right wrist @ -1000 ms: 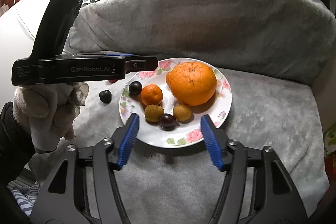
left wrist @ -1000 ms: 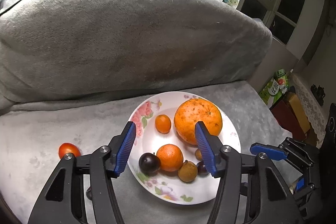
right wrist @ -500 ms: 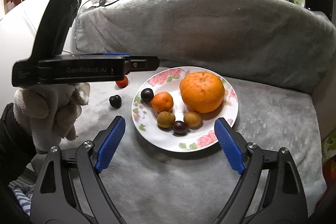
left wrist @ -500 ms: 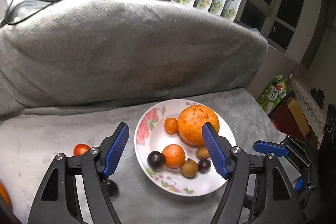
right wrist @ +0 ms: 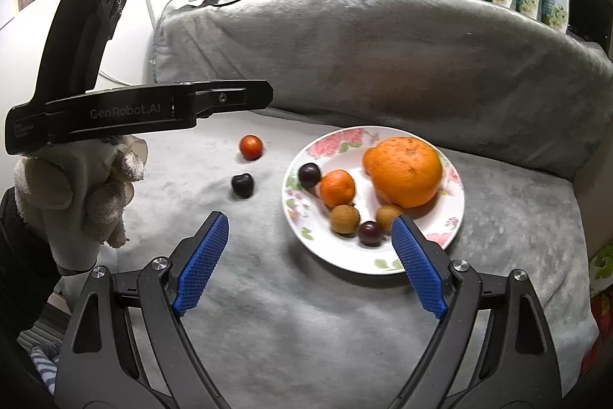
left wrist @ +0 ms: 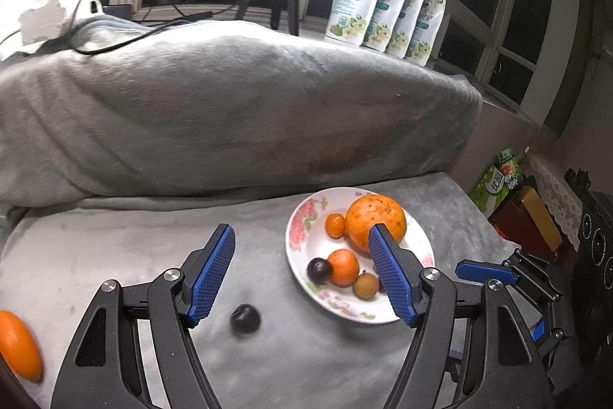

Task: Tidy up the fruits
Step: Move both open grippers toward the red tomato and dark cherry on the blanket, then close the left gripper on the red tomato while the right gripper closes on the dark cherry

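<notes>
A floral white plate (left wrist: 302, 236) (right wrist: 452, 217) on the grey blanket holds a big orange (left wrist: 375, 217) (right wrist: 406, 171), a small orange (left wrist: 343, 267) (right wrist: 337, 188), a tiny orange (left wrist: 334, 225), a dark plum (left wrist: 319, 270) (right wrist: 309, 175), brown longans (right wrist: 345, 218) and a dark grape (right wrist: 369, 232). A loose dark plum (left wrist: 245, 319) (right wrist: 242, 185) and a red tomato (right wrist: 251, 147) lie left of the plate. An orange fruit (left wrist: 17, 345) lies at the far left. My left gripper (left wrist: 302, 275) is open above the loose plum. My right gripper (right wrist: 310, 263) is open and empty near the plate's front edge.
A large grey cushion (left wrist: 214, 110) rises behind the plate. Several refill pouches (left wrist: 387, 14) stand on the sill behind it. Boxes (left wrist: 525, 217) sit off the right edge. The left gripper's body and gloved hand (right wrist: 76, 186) show at left in the right wrist view.
Both grippers have pulled back from the plate and opened wider. The left gripper has shifted left, so the loose plum now lies between its fingers in view.
</notes>
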Available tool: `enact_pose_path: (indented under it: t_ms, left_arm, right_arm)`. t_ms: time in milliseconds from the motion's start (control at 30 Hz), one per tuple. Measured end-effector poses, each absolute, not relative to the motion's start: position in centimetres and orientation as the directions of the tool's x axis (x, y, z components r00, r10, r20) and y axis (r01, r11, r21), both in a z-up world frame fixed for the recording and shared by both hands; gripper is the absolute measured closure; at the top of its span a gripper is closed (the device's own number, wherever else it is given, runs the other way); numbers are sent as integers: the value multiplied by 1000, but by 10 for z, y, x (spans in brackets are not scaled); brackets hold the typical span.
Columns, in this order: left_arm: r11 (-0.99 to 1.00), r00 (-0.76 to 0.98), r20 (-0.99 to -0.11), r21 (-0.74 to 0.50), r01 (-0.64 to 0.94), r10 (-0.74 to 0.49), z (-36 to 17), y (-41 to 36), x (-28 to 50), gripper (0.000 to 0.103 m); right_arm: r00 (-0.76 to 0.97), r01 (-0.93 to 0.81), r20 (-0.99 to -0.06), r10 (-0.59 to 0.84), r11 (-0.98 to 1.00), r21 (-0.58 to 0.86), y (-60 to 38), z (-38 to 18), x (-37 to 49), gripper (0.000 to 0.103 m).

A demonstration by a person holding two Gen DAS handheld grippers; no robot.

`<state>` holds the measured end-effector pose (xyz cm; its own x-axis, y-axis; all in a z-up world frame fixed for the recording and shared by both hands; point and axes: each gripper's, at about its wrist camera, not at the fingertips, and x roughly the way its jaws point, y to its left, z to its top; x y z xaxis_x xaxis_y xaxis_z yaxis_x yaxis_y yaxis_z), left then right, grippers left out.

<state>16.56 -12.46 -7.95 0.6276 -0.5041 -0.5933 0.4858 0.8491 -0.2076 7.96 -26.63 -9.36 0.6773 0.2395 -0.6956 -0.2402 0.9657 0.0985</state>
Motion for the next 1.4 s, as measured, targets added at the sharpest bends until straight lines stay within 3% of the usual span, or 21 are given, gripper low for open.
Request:
enact_pose_path:
  t_ms: [733, 833, 933, 1033, 1400]
  left_arm:
    - [905, 655, -627, -252, 342, -422, -106, -25, 181, 31]
    - [899, 642, -630, -269, 346, -436, -110, -23, 186, 31]
    - [891, 625, -636, -288, 350, -452, -115, -23, 192, 39]
    - [883, 605, -645, -302, 359, -467, -121, -25, 197, 45]
    - [849, 519, -675, -370, 377, -525, -144, -37, 221, 60]
  right_arm:
    - [625, -332, -692, 361, 925, 183, -203, -111, 105, 14]
    - [609, -342, -703, 369, 921, 187, -194, -116, 111, 21]
    - [602, -345, -709, 368, 920, 184, -187, -121, 115, 22]
    - [586, -339, -725, 362, 922, 186, -181, -128, 124, 41]
    - [568, -302, -771, 289, 944, 131, -160, -153, 154, 60]
